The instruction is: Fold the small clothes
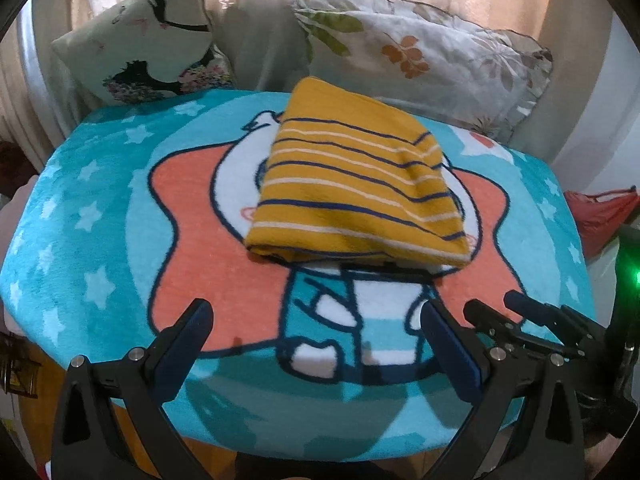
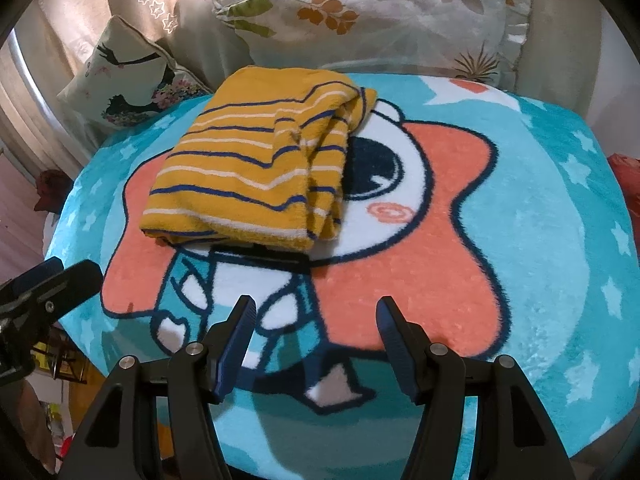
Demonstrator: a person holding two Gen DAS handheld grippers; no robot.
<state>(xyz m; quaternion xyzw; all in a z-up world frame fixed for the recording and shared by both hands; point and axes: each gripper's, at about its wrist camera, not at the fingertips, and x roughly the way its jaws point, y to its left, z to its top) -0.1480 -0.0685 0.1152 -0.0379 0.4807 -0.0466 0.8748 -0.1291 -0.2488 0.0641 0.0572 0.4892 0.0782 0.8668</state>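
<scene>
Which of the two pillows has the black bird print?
The small square pillow at back left; the larger frilled pillow beside it shows orange and green leaves.

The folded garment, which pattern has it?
Mustard yellow with navy and white stripes; clearest in left wrist view.

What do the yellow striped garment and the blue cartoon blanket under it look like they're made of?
Yellow striped garment: probably soft cotton knit, matte; it folds in limp rolls. Cartoon blanket: likely plush fleece; fuzzy pile shows along the printed outlines.

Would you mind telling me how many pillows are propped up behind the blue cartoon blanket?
2. A bird-print pillow stands at the back left, and a leaf-print pillow lies at the back right, behind the folded striped garment. Others may be hidden outside the view.
</scene>
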